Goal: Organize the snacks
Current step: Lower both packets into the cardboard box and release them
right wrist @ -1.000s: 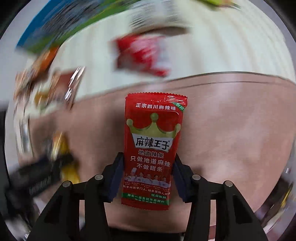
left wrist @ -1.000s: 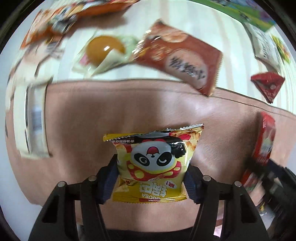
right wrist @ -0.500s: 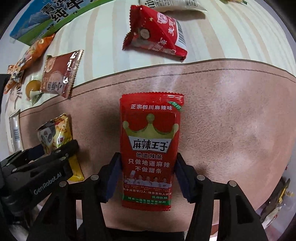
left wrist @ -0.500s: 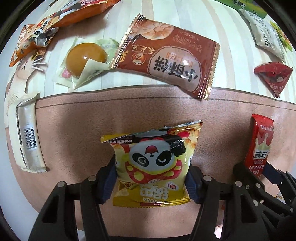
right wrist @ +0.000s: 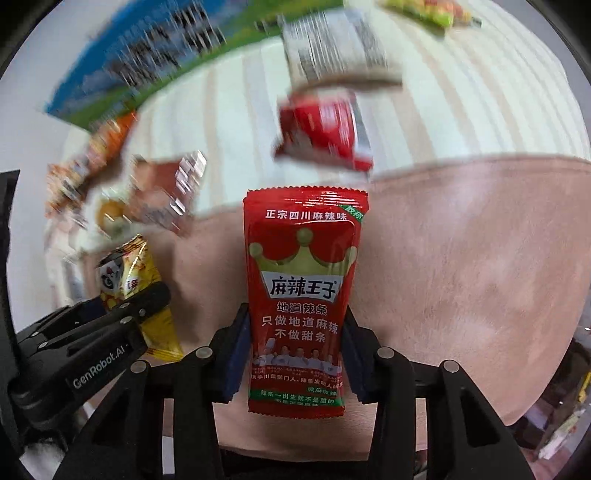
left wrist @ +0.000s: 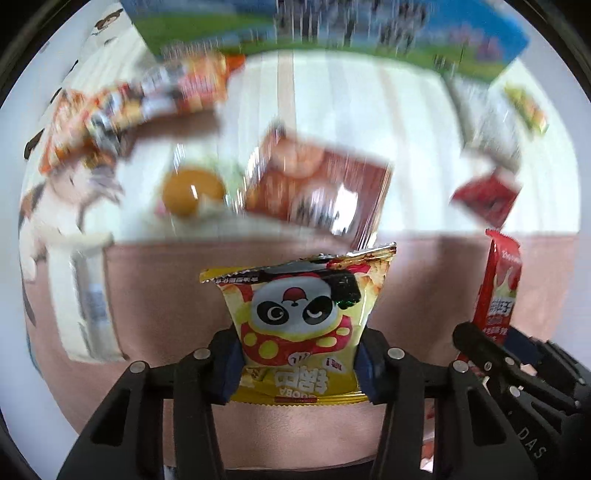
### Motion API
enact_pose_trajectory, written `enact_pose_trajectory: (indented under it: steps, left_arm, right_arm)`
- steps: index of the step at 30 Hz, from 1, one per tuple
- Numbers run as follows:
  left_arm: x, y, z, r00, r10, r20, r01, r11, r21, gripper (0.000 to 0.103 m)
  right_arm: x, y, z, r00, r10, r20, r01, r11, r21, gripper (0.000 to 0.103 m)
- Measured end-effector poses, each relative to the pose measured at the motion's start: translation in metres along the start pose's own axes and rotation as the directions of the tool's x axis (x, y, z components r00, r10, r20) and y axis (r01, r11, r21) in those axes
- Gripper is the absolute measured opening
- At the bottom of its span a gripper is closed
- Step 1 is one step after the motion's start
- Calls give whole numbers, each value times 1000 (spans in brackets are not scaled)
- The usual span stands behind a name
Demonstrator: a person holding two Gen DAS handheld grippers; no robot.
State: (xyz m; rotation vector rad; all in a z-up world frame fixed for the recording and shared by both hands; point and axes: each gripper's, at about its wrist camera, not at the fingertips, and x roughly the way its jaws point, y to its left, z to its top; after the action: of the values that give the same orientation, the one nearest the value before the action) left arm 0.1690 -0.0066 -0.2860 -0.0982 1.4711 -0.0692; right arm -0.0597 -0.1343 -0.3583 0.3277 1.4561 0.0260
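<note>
My left gripper (left wrist: pixel 297 365) is shut on a yellow panda snack bag (left wrist: pixel 301 314) and holds it above the pink mat (left wrist: pixel 166 280). My right gripper (right wrist: pixel 295 354) is shut on a red spicy-strip packet (right wrist: pixel 301 291), also over the pink mat (right wrist: pixel 461 266). Each gripper shows in the other's view: the red packet (left wrist: pixel 498 288) at the right of the left wrist view, the panda bag (right wrist: pixel 127 275) at the left of the right wrist view. The background is motion-blurred.
On the striped cloth (left wrist: pixel 406 110) beyond the mat lie a brown snack bag (left wrist: pixel 317 184), a yellow jelly cup (left wrist: pixel 192 190), orange packets (left wrist: pixel 129 107), a red triangular packet (left wrist: pixel 487 195) and a white packet (right wrist: pixel 332 48). A blue-green box (left wrist: pixel 332 26) stands at the back.
Both grippers, still holding their packets, have tilted or lifted, so the view swings toward the far box and the background is blurred.
</note>
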Motion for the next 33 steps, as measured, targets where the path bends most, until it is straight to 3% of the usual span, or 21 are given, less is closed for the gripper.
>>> enact_pose_trajectory:
  steps: [5,10,14,17,23,30,32,33]
  left_arm:
    - [-74,0,47,988,-96,119,96,995,7,47]
    - [-143,7,107,961,-181,209,178,983,32,47]
    - [-181,14,169,953,-152,263,145,988,44,47]
    - [-177,23,212,962,-139,234,136,990,26,47]
    - [-131,42,278,991,-97,92,98,995,-4,47]
    - [-76,46,291,998,-56,-39,56,998,5,48]
    - [-69,47,290,996,-57,-70,56,998,-3,48]
    - [-65,49,290,994,-68,-88,67,998,-14,48]
  right_arm:
    - [-70,16,39,989,111,100,-109,994,-21,47]
    - [-145,54,110,953,218,212,-201,975,-97,47]
    - [-175,91,174,939,214,269,-173,971,-167,47]
    - [-178,112,219,943,180,279,-132,974,-185,47]
    - [-144,137,286,973,95,212,-54,980,-191,47]
    - [-82,146,305,996,25,86,-7,979,-202,48]
    - [-62,147,312,1000,6,24,-1,978,-210,52]
    - [-55,149,314,1000,-13,-7,11,976,-217,58]
